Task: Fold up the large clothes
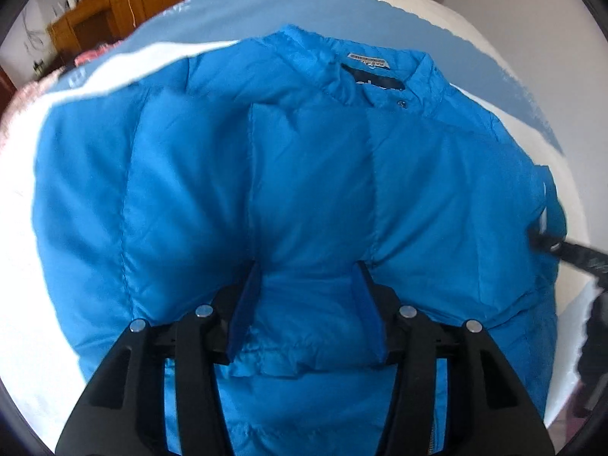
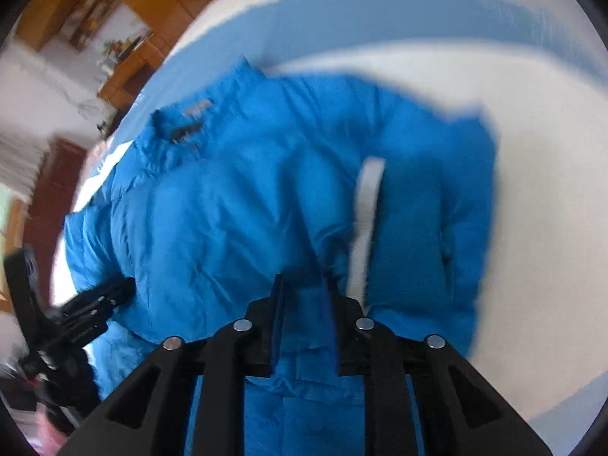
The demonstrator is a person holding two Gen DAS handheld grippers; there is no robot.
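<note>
A bright blue puffer jacket (image 1: 304,174) lies on a bed with a blue and white cover (image 1: 342,11), collar and label (image 1: 366,61) at the far end. My left gripper (image 1: 307,269) stands at the jacket's near hem with a fold of blue fabric between its wide-apart fingers. My right gripper (image 2: 306,281) is at the hem on the jacket's (image 2: 235,209) right side, with fabric between its fingers (image 2: 279,296). A white strip (image 2: 366,220) runs along the jacket just ahead of it. Each gripper shows at the edge of the other's view: the right one (image 1: 547,245), the left one (image 2: 114,292).
Wooden furniture (image 1: 95,11) stands beyond the bed at the far left, with small items on top. A pink cloth (image 1: 91,57) lies at the bed's left edge. The white part of the cover (image 2: 532,190) stretches to the right of the jacket.
</note>
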